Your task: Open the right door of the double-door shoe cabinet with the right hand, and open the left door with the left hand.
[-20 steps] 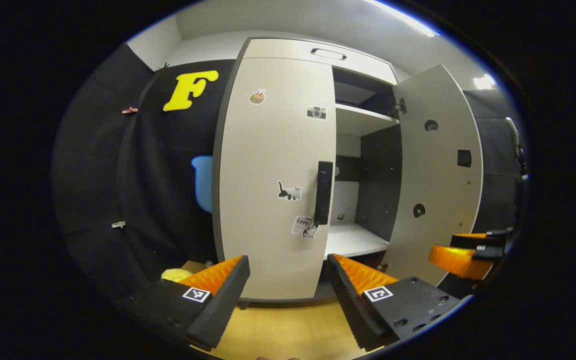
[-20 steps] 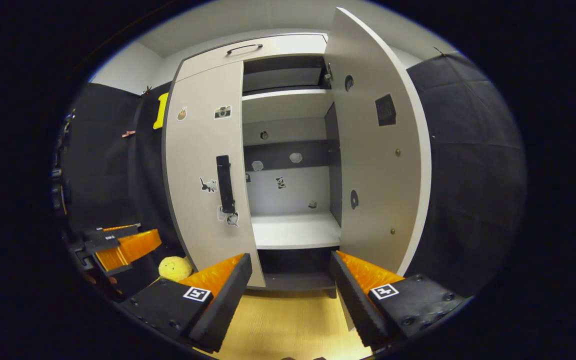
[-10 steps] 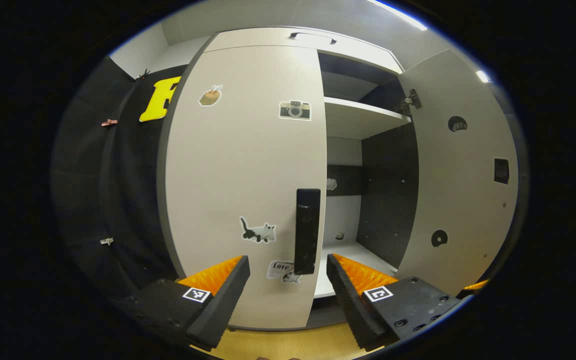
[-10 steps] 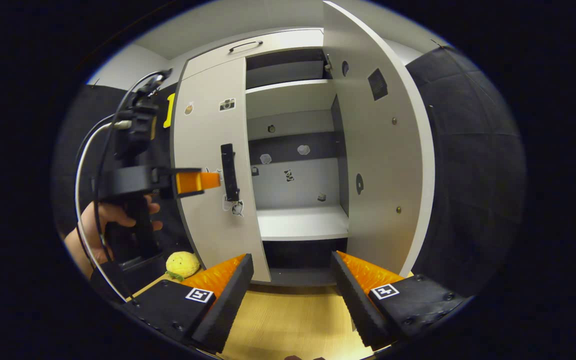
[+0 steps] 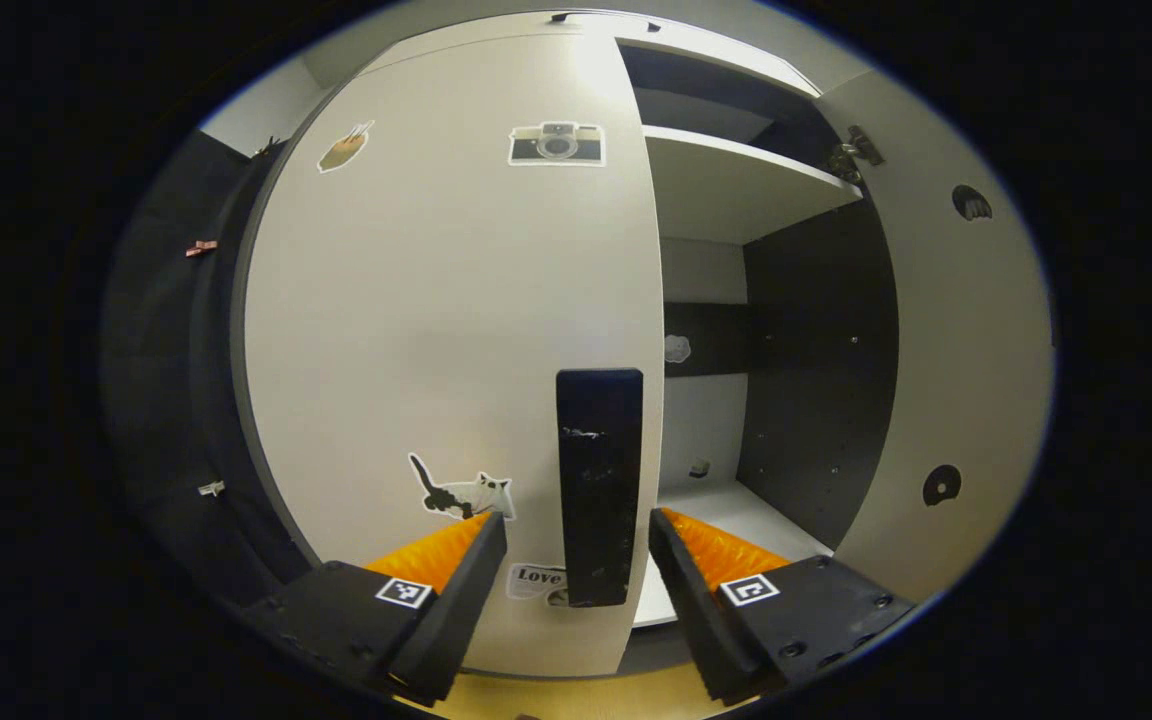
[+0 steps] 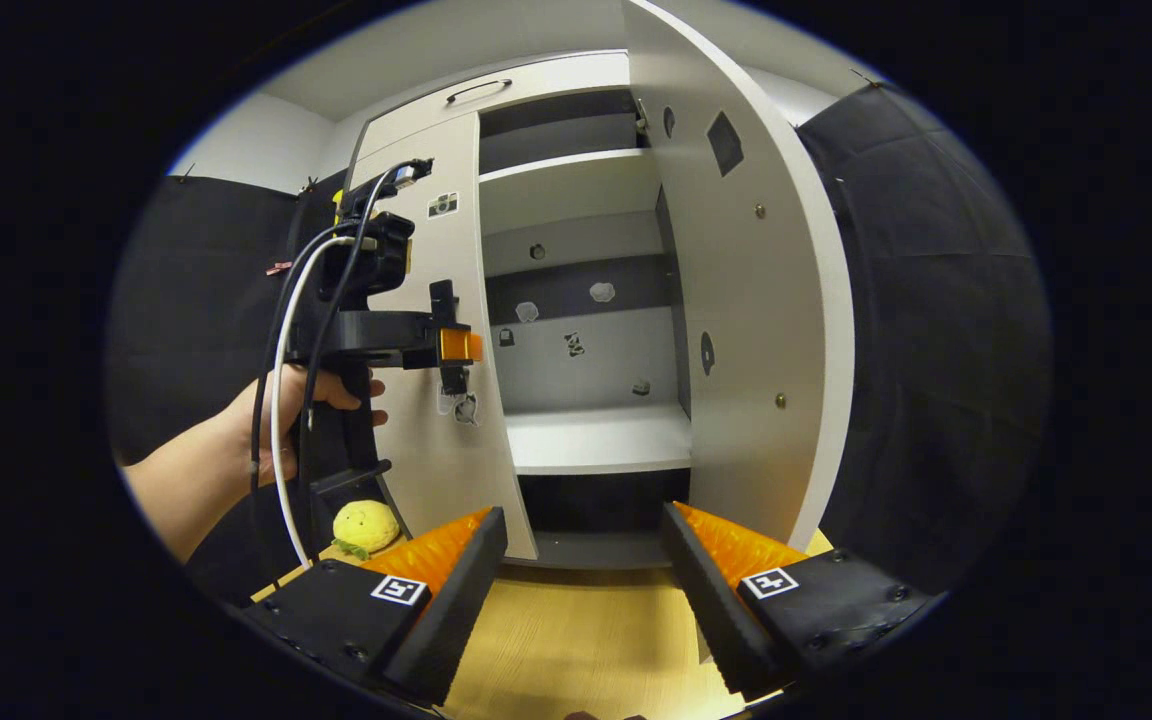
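The pale shoe cabinet's left door [image 5: 446,300] is closed and carries stickers and a black upright handle [image 5: 596,485]. My left gripper [image 5: 576,520] is open, and the handle's lower part stands between its fingers. In the right gripper view the left gripper [image 6: 459,345], held by a hand [image 6: 276,410], has its tip right at that handle [image 6: 444,300]. The right door [image 6: 746,300] is swung wide open, also seen as the right door [image 5: 946,330]. My right gripper [image 6: 581,560] is open and holds nothing, back from the cabinet over the floor.
Inside the cabinet are a white lower shelf [image 6: 596,440] and an upper shelf [image 5: 736,180]. A drawer front with a handle [image 6: 476,90] tops the cabinet. A yellow plush toy [image 6: 364,525] lies on the wooden floor [image 6: 576,650] at the cabinet's left foot.
My left gripper has moved up and in towards the left door, so the black handle now sits between its fingers. The right gripper has barely shifted. Both doors stand as before.
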`<state>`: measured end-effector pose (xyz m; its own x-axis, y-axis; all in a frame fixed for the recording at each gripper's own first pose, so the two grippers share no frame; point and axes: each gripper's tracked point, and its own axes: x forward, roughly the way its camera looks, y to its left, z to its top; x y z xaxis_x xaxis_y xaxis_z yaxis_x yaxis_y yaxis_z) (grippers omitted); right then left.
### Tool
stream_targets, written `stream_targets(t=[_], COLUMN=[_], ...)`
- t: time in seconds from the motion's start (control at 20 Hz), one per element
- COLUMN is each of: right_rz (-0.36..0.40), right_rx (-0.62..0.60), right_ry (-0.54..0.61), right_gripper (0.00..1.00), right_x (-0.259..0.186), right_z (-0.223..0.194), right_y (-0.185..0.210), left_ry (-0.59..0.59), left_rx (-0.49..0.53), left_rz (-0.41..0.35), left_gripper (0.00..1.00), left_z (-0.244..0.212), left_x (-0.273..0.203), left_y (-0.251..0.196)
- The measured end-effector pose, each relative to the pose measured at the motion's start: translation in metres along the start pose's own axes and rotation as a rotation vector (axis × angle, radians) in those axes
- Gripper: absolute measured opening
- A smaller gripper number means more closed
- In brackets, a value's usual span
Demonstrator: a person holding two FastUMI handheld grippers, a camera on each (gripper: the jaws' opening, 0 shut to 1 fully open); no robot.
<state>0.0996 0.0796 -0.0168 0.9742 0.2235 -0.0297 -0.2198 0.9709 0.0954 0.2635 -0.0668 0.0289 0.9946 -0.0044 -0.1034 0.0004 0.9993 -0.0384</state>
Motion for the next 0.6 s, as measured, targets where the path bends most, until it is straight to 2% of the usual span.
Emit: stream_targets(t=[0.05, 0.1, 0.2, 0.25, 0.3, 0.35, 0.55, 0.6], right_rz=[-0.001, -0.003, 0.004, 0.009, 0.013, 0.016, 0.018, 0.025], right_rx=[-0.004, -0.007, -0.004, -0.002, 0.0, 0.003, -0.007, -0.008], right_ry=[0.0, -0.001, -0.001, 0.006, 0.012, 0.018, 0.042, 0.042], right_gripper=[0.98, 0.98, 0.98, 0.98, 0.99, 0.98, 0.98, 0.98], right_x=[0.0001, -0.0002, 0.0013, 0.0022, 0.0017, 0.0024, 0.0021, 0.001], right_z=[0.0, 0.0, 0.0008, -0.0014, -0.0036, -0.0044, -0.0064, -0.0062], right_y=[-0.001, -0.0024, -0.0006, 0.0003, -0.0001, 0.0006, 0.0011, 0.0029], left_ry=[-0.001, -0.003, -0.012, -0.014, -0.017, -0.018, -0.001, -0.004], left_rx=[-0.004, -0.005, -0.009, -0.016, -0.03, -0.037, -0.021, -0.024], left_rz=[0.006, 0.013, 0.019, 0.004, 0.003, 0.003, -0.006, -0.01], left_gripper=[0.83, 0.71, 0.58, 0.54, 0.42, 0.35, 0.27, 0.21], left_z=[0.0012, 0.0022, 0.0043, 0.0043, 0.0044, 0.0037, 0.0003, 0.0], left_x=[0.0016, 0.0027, 0.0026, 0.0028, 0.0004, 0.0033, 0.0019, 0.0038], left_y=[-0.0002, -0.0009, -0.002, -0.0063, -0.0081, -0.0074, -0.0078, -0.0077])
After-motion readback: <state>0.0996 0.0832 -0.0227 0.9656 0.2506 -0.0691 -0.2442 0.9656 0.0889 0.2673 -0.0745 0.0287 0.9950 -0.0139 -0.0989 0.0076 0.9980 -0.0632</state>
